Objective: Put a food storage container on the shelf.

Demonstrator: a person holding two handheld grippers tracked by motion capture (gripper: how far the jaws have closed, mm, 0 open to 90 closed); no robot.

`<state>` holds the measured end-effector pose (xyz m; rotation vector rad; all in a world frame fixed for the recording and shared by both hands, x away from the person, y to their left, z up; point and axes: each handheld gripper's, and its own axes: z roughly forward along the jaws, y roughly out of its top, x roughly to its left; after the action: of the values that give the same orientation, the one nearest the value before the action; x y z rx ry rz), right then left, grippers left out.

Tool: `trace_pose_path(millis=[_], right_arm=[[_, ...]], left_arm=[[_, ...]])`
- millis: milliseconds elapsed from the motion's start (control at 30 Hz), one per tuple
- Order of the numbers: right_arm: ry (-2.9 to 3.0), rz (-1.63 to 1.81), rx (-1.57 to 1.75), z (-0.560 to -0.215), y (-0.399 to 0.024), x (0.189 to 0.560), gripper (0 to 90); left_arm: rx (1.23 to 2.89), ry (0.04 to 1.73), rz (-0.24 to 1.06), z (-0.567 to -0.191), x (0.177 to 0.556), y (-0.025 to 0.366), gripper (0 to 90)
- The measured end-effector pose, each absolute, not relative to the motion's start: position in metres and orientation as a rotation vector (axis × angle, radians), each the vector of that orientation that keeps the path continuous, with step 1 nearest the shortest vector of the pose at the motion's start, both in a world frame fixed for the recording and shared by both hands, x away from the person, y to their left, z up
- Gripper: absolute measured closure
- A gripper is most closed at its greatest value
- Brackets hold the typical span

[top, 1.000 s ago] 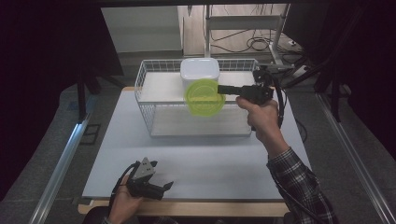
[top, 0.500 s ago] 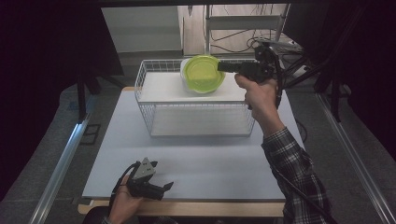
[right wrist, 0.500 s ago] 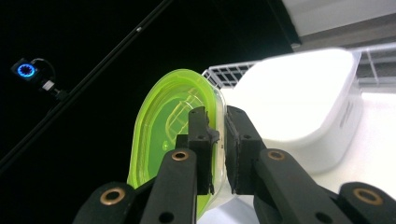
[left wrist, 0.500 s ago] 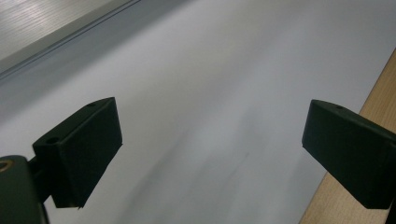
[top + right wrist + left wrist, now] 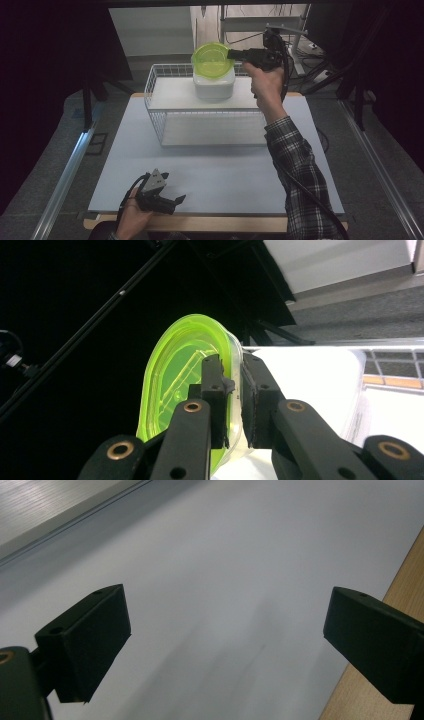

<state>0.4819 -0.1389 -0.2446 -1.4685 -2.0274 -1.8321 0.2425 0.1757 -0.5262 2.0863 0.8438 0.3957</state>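
Big picture first: the white table top (image 5: pixel 215 170) spreads out under both tools, and toward its far side, below and just left of the right gripper (image 5: pixel 235 54), sits the white wire basket (image 5: pixel 200 107). Inside that basket, directly under the tool's tip, there's a white tub (image 5: pixel 214 85), squat and rounded.

Now the action! The right gripper is held up high and level, above the basket, jaws pressed together on the rim of the lime-green lid (image 5: pixel 212 60) (one jaw inside the rim, one outside, as the right gripper view (image 5: pixel 231 390) makes plain). That lid (image 5: pixel 187 385) sticks out from the jaw tips, hanging above the tub, clear of it.

Down at the near edge, the left gripper (image 5: pixel 172 200) rests low by the table's wooden border, a hand (image 5: pixel 132 217) around it. In the left gripper view its jaws are spread wide, with bare table (image 5: pixel 215 570) between them.
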Motion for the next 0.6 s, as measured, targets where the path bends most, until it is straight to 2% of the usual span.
trace_pose_path(millis=[400,600], right_arm=[[-2.006,-1.801,-1.543,-0.255,-0.135,0.505,81.6],[-2.082,-1.787,-1.587,-0.255,-0.131,0.508,77.9]], left_arm=[[2.094,0.837,0.395,-0.527,0.243,0.175,4.5],[2.099,0.833,0.393,-0.527,0.243,0.174,4.5]])
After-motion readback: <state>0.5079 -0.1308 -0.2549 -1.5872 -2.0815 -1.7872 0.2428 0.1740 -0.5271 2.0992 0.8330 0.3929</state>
